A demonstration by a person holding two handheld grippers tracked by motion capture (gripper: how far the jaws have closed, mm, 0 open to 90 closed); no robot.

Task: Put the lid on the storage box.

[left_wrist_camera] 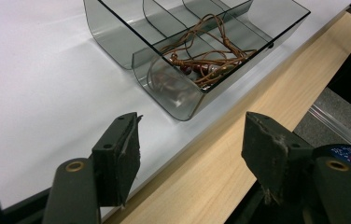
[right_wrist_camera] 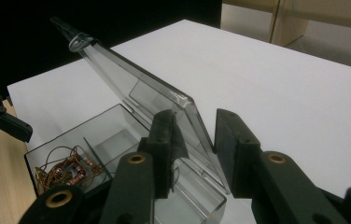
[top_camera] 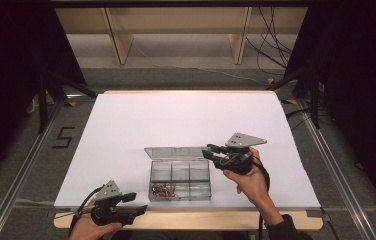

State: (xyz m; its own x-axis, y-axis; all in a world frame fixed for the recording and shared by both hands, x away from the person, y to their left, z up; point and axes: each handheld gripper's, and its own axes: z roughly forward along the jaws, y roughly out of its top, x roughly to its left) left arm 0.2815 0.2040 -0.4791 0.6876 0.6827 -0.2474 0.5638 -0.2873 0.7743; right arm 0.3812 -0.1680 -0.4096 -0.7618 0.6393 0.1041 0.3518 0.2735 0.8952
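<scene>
Clear compartment box (top_camera: 181, 179): desk (top_camera: 186, 115) centre, toward 6 o'clock, lid (top_camera: 175, 152) raised. Beaded cord (top_camera: 164, 190): front-left compartment. Right tool (top_camera: 210, 151): jaws straddling lid's edge, pads not pressing. Left tool (top_camera: 135, 202): 7 o'clock, wide, empty.

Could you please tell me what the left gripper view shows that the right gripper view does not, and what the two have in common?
Left gripper view alone: the left hand-held gripper up close, jaws open with nothing between them, over the table's wooden front edge.

Right gripper view alone: the raised clear lid, its corner between the jaws of the right hand-held gripper.

Both: the clear compartment box holding a brown beaded cord, on the white tabletop.
</scene>
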